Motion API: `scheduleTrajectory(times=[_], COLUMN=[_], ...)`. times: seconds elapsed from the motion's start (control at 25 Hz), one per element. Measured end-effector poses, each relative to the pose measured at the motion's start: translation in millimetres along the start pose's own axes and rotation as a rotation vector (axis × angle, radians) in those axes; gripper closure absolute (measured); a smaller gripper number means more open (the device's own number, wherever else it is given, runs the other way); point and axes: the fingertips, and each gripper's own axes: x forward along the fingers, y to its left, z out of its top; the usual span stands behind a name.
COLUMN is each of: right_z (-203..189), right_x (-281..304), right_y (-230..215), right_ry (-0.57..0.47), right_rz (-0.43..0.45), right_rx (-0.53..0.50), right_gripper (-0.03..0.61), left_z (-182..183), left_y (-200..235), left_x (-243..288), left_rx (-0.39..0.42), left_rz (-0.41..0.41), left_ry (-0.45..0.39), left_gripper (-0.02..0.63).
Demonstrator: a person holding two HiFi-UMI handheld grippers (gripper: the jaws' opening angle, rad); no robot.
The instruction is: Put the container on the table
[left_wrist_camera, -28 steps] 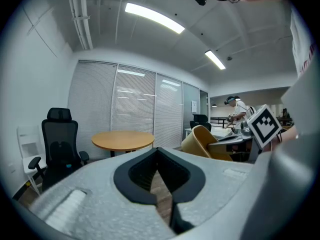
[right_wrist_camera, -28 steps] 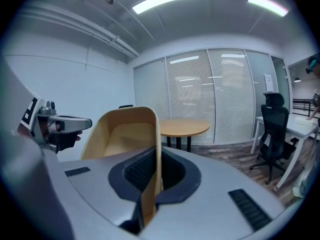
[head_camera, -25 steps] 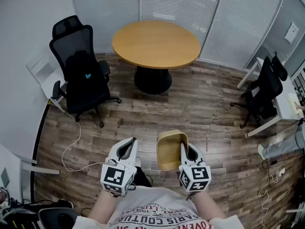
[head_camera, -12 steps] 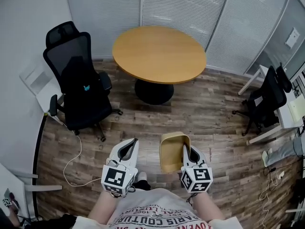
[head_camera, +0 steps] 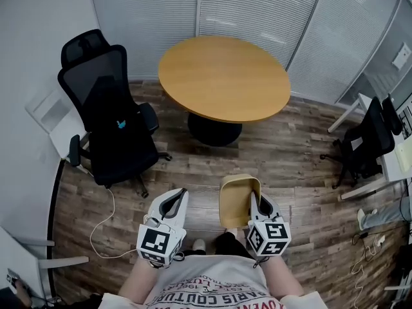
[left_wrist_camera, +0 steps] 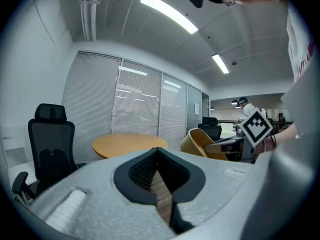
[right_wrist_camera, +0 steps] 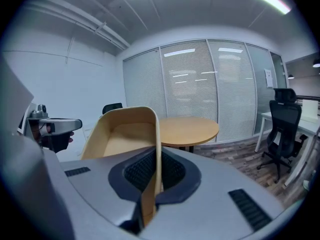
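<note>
Your right gripper (head_camera: 257, 202) has its jaws clamped on one wall of the tan plastic container (head_camera: 237, 198), held above the floor (head_camera: 283, 140) well short of the round wooden tabletop (head_camera: 222, 76)'s near edge, your left gripper (head_camera: 172, 202) has its jaws closed on nothing, and the whole set-down remains.

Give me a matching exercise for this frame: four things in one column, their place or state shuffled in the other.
1 container
2 left gripper
3 round table
4 black office chair

A shut, nothing between its jaws
B on the floor, left of the table in the head view
C wall clamped in the right gripper
D wooden top, ahead of both grippers

Pairs: 1-C, 2-A, 3-D, 4-B
</note>
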Motion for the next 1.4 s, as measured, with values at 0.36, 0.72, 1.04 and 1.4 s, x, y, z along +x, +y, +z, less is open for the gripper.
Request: scheduleTrajectory(times=[0.36, 0.72, 1.04, 1.4], right_z=[18.2, 79.7, 120.2, 138.7], right_x=[83.6, 193.8, 281.2, 373.5], right_y=[-21.5, -100.4, -172.0, -194.7], right_ry=[0.016, 0.009, 0.044, 0.088], right_rz=[0.081, 0.152, 0.161, 0.152], right_rx=[-0.004, -0.013, -0.024, -0.007], right_gripper=[0.566, 0.566, 0.566, 0.566], left_z=[1.2, 43.2, 65.1, 61.4], left_y=[39.5, 59.4, 87.4, 146.7], left_x=[58.3, 196.0, 306.7, 379.5], left_rx=[-0.006, 0.001, -0.031, -0.072], left_rz=[0.087, 0.131, 0.164, 0.177], left_ry=[0.015, -0.004, -0.008, 0.022], left_gripper=[0.615, 0.615, 0.615, 0.615])
